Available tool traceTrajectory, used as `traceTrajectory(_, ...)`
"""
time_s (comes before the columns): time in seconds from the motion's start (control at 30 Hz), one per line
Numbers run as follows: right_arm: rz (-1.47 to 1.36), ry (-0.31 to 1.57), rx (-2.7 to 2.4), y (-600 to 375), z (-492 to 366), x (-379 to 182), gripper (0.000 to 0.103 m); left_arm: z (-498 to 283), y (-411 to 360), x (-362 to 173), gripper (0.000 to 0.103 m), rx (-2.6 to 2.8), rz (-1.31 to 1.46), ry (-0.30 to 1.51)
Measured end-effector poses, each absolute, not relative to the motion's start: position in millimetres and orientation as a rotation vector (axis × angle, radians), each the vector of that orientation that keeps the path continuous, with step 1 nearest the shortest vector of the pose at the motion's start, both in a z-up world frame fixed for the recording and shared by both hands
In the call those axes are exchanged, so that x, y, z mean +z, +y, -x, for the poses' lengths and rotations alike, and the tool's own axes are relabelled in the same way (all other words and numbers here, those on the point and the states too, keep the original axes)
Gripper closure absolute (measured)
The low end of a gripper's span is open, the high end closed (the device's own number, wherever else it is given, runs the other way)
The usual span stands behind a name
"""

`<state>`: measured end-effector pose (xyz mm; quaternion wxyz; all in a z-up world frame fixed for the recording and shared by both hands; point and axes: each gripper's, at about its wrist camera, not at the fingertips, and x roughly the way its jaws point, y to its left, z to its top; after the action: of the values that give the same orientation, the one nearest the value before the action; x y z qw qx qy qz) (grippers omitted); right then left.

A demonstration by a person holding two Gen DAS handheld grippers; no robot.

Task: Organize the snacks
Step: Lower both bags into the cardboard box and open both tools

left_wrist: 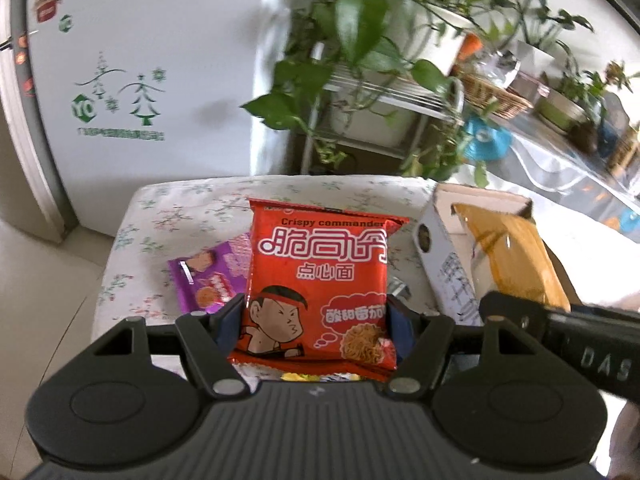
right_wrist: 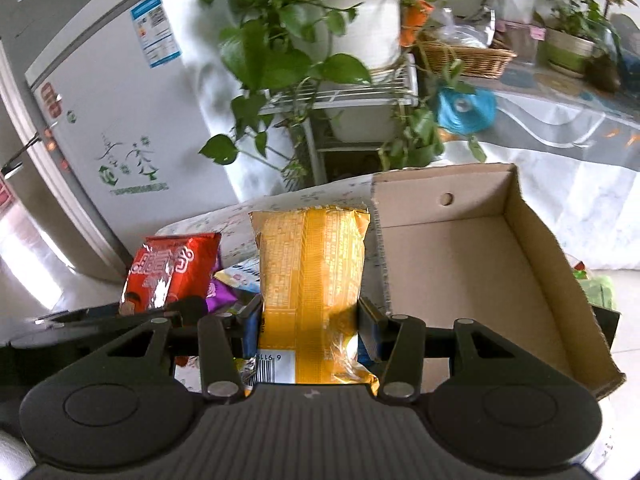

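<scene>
Status: early stage, no snack yet stowed.

Left gripper [left_wrist: 316,320]: clamped on the red noodle packet [left_wrist: 320,280], held upright at centre frame in the left wrist view, lifted clear of the cloth-covered surface [left_wrist: 160,216].

Right gripper [right_wrist: 310,326]: clamped on the yellow packet [right_wrist: 310,272], held upright at centre frame in the right wrist view, just left of the cardboard box [right_wrist: 472,264].

Cardboard box: occupying the right half of the right wrist view; open at the top, visible interior bare. Judged to be the destination container.

Remaining on the surface: purple packet [left_wrist: 208,276], left of centre in the left wrist view, partly behind the red packet. Further wrappers visible only as slivers below both held packets; type not determinable.

Outstanding, as judged: place yellow packet in box, place red packet in box, then collect purple packet and any remaining items.

Background only, not part of the task: refrigerator [left_wrist: 132,80], potted plants [right_wrist: 304,32].
</scene>
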<state>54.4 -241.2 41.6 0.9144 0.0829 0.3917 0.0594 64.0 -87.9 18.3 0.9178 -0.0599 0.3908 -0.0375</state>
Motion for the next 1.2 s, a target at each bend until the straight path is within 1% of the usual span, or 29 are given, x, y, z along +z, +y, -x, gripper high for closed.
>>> traceTrajectory(0.2,-0.21,0.797,0.083,-261.1,-51.9,45.8,0.048,-61.7,-109.2,17.8,0.033,-0.141,0.078,0.782)
traceTrajectory(0.6,-0.362,0.765,-0.091,-317.7,-45.4,56.2,0.048,-63.7,-160.4,13.7,0.033,-0.342,0.08,0.765)
traceTrajectory(0.77,-0.464,0.765,-0.155,-342.2,-41.3,54.9,0.048,-64.8,-186.3,10.7,0.033,-0.419,0.089,0.767)
traceTrajectory(1.07,-0.508,0.767,-0.259,-361.3,-38.3,51.1,0.047,-70.2,-225.3,-8.3,0.032,-0.479,0.066,0.808)
traceTrajectory(1.13,-0.525,0.779,-0.286,-364.6,-39.5,47.9,0.046,-69.5,-230.2,-13.3,0.031,-0.482,0.056,0.819)
traceTrajectory(1.2,-0.533,0.786,-0.305,-366.6,-40.3,46.0,0.043,-66.9,-233.8,-14.3,0.026,-0.497,0.042,0.819)
